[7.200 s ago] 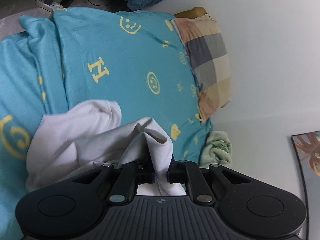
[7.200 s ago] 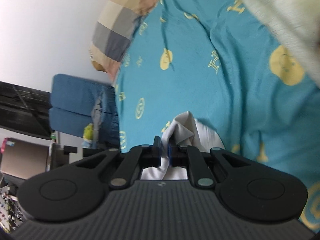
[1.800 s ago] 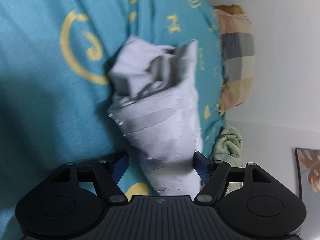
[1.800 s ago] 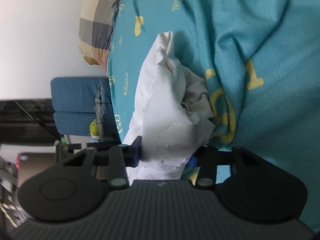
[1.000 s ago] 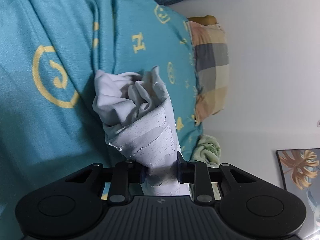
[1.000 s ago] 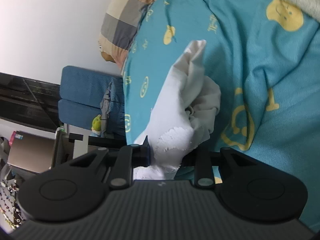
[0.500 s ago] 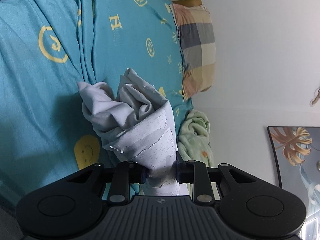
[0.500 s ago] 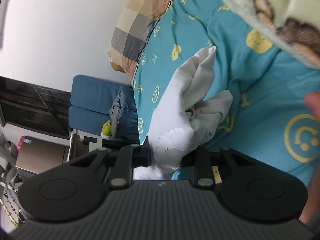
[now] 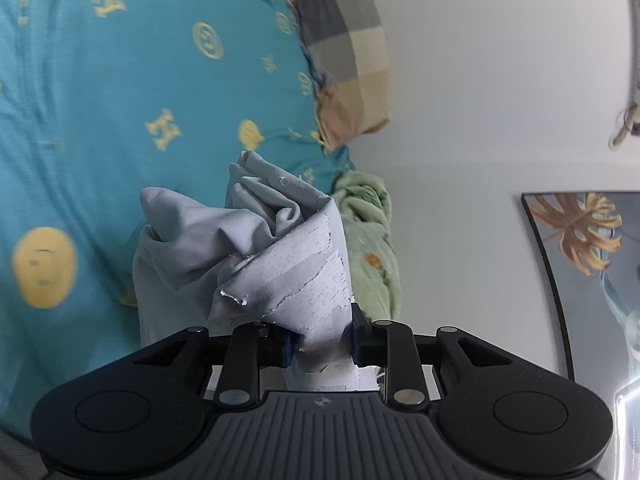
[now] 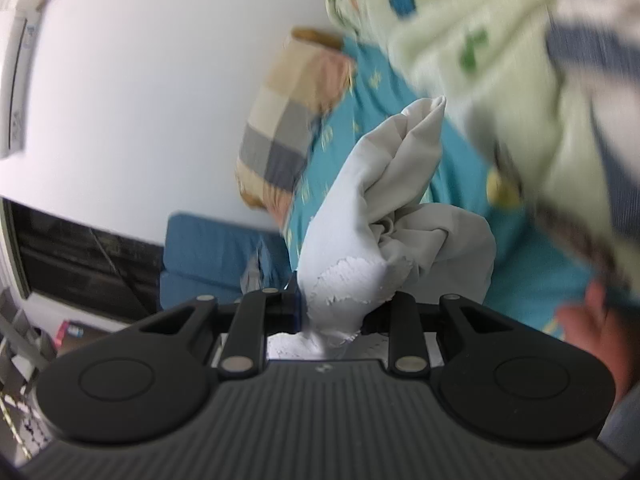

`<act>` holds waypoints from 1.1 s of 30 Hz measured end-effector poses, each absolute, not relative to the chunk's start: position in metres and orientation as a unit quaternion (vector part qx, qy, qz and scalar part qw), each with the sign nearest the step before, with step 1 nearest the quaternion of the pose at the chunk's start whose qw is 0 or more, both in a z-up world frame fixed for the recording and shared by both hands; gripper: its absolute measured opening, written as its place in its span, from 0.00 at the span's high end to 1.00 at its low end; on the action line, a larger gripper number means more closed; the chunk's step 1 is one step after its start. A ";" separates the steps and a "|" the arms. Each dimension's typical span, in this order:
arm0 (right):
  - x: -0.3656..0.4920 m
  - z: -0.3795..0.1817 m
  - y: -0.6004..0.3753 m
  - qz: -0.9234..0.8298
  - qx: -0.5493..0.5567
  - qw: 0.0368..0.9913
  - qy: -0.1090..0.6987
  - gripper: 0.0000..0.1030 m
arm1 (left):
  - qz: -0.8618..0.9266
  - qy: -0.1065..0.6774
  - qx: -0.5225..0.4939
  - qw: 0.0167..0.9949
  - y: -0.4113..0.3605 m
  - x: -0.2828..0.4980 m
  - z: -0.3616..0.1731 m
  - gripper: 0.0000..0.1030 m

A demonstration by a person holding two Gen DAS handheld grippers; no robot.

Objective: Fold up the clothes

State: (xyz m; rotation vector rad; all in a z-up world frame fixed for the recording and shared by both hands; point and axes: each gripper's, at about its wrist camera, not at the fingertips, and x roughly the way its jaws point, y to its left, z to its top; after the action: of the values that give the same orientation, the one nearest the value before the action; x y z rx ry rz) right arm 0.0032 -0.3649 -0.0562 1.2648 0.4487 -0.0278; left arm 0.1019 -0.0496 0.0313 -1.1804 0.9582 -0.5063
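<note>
A white garment with a cracked white print hangs bunched above the teal bedspread. My left gripper is shut on a thick wad of it, the cloth filling the gap between the blue pads. In the right wrist view the same white garment rises in a crumpled cone from my right gripper, which is shut on its printed part. Both ends are lifted clear of the bed. How the rest of the garment lies is hidden in the bunching.
A checked pillow lies at the bed's head by the white wall. A pale green blanket sits beside it and looms blurred at the upper right. A blue chair, a leaf picture and a hand are near.
Both grippers have risen with the garment, which now hangs higher off the bedspread. The views have tilted up toward the wall, and the green blanket has swung into the right view.
</note>
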 end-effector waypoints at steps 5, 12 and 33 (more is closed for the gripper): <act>0.009 -0.004 -0.437 -0.029 0.556 0.812 0.177 0.74 | -0.278 0.434 -0.515 0.685 -0.139 0.126 0.078 0.74; -0.011 0.078 -0.550 -0.061 0.490 0.862 0.117 0.73 | -0.374 0.429 -0.484 0.665 -0.286 0.127 0.129 0.74; -0.119 -0.073 -0.624 -0.174 0.520 0.819 0.168 0.72 | -0.462 0.508 -0.300 0.663 -0.376 0.027 -0.007 0.69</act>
State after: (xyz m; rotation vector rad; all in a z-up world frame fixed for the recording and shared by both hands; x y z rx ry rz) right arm -0.1186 -0.6239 -0.0728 1.1069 0.3576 -0.3716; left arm 0.0269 -0.3758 -0.0074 -0.6772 1.1473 -1.0433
